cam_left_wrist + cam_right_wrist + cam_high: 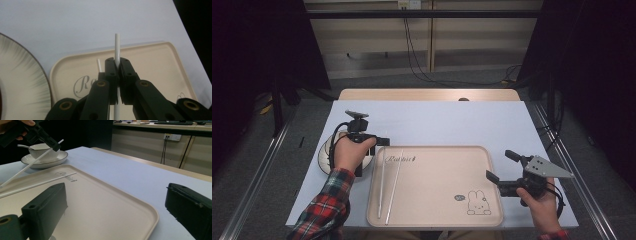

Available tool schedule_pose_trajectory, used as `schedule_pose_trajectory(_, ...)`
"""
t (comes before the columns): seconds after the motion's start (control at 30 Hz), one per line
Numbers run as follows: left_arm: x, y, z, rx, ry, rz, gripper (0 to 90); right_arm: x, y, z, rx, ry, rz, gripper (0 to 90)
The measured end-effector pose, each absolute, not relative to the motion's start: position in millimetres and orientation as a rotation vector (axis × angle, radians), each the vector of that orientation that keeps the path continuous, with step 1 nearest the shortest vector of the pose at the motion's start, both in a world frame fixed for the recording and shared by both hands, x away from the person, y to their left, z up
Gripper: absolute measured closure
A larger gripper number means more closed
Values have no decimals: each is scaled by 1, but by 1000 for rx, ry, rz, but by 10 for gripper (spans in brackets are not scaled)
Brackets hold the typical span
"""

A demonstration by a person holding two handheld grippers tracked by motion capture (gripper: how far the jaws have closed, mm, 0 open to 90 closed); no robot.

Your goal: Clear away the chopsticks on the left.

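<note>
Over the tray's [447, 210] left edge, the left gripper [116, 65] is clamping one white chopstick [117, 47], apparently lifting its far end; the right gripper [502, 167] is hovering wide open.

A cursive word beginning with "R" is printed on the tray [447, 200] near its far left corner; the remaining letters cannot be read.

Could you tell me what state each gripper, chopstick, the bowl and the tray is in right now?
Left gripper: shut on one chopstick.
Held chopstick: near end raised, far end on the tray.
Other chopstick: lying flat on the tray.
Right gripper: open, holding nothing.
Tray: flat on the table.
Bowl: upright on its plate, spoon inside.
</note>
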State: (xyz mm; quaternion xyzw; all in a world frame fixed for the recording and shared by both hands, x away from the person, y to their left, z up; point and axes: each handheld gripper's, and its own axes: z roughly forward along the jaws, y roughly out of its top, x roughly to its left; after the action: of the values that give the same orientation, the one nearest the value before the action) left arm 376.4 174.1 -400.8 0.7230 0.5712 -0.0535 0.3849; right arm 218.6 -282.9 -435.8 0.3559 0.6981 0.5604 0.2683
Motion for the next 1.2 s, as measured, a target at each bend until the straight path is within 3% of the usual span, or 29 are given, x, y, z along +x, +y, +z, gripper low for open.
schedule_pose_trajectory(0.53, 371, 171, -416, 1828, 1531, -153, 837, 218, -282, -436, 959, 1887, 1508, 31)
schedule_pose_trajectory(0.67, 371, 169, -419, 1839, 1546, -144, 866, 219, -282, -436, 956, 1891, 1505, 32)
schedule_pose_trajectory(1.0, 368, 168, -418, 1895, 1452, -73, 767, 218, -282, -436, 964, 1891, 1503, 32)
schedule_pose_trajectory(1.2, 365, 169, -410, 1964, 1373, -13, 662, 218, -282, -436, 962, 1890, 1505, 32)
